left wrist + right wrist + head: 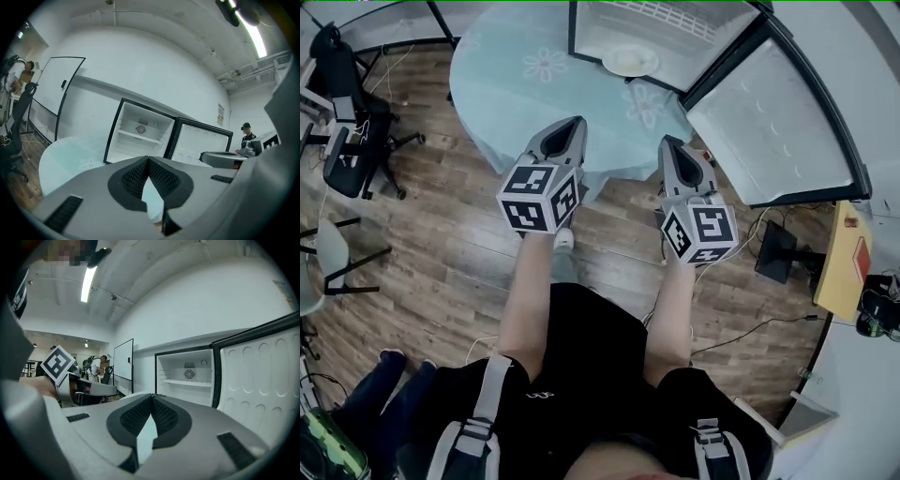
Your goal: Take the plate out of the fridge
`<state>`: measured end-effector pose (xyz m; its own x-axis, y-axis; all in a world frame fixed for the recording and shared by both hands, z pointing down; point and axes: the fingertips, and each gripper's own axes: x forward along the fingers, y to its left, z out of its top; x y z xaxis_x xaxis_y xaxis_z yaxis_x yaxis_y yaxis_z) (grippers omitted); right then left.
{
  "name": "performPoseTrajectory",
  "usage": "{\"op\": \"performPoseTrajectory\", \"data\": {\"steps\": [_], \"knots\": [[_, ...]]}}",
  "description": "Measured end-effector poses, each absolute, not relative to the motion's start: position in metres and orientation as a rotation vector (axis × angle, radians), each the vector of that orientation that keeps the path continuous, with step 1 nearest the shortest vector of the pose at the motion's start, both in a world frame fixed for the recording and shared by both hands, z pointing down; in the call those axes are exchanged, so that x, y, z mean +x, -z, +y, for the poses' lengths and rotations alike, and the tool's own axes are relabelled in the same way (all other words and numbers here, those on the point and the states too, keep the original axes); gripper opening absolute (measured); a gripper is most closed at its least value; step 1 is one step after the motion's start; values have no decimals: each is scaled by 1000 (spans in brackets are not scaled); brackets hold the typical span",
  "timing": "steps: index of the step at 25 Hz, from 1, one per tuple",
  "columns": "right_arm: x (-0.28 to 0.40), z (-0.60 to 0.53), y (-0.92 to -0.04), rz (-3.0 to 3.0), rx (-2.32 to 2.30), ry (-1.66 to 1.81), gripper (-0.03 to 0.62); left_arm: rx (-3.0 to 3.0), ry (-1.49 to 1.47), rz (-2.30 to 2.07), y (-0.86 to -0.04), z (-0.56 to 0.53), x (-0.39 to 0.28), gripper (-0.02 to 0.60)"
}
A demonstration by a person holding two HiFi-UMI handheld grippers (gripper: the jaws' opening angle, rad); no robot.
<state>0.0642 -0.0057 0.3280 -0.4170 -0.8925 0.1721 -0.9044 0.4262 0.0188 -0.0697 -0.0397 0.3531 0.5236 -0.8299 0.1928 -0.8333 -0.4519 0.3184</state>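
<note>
A white plate [630,61] lies on the floor of the open fridge [680,33], at the top of the head view. The fridge door [773,122] is swung wide to the right. My left gripper [571,124] and right gripper [668,142] are held side by side below the fridge, both shut with nothing in them, well short of the plate. In the left gripper view the shut jaw tips of the left gripper [148,160] point toward the fridge [140,133]. The right gripper [151,397] likewise faces the white fridge interior [187,378]. The plate is not visible in either gripper view.
A round table with a light blue flowered cloth [511,80] stands left of the fridge. Office chairs [352,141] stand at the far left. A black stand [778,251], cables and a yellow box [842,262] sit at the right. A whiteboard [54,96] and a person [246,133] are in the background.
</note>
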Motion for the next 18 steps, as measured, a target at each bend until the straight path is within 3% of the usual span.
{"op": "performPoseTrajectory", "data": {"steps": [18], "knots": [[31, -121, -304, -2483, 1614, -33, -2, 2401, 83, -1279, -339, -179, -105, 0]]}}
